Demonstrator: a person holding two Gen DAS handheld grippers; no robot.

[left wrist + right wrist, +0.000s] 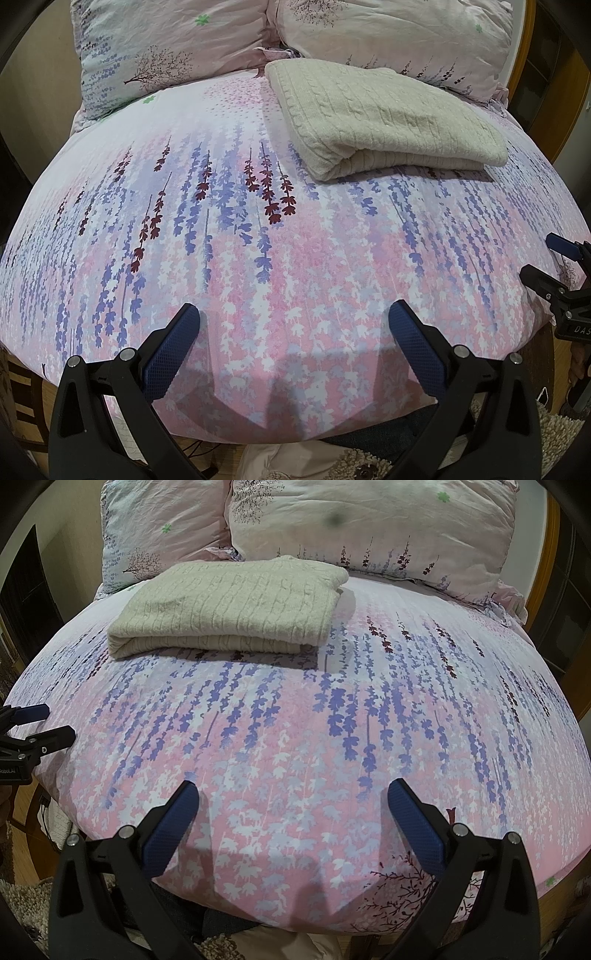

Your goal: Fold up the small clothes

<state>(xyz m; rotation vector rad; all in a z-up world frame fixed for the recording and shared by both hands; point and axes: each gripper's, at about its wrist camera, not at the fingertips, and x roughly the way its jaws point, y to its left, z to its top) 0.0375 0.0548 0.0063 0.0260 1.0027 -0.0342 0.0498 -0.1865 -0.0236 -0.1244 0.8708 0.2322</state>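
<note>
A cream cable-knit sweater [384, 118] lies folded in a neat rectangle on the floral bedspread [258, 240], far from both grippers. It also shows in the right wrist view [229, 609]. My left gripper [293, 314] is open and empty above the near edge of the bed. My right gripper [293, 794] is open and empty above the near edge too. The right gripper [550, 258] shows at the right edge of the left wrist view. The left gripper [51, 723] shows at the left edge of the right wrist view.
Two floral pillows [177, 48] [369, 520] lean at the head of the bed behind the sweater. A wooden bed frame [554, 554] rises at the right. A shaggy rug [22, 904] lies on the floor below the near edge.
</note>
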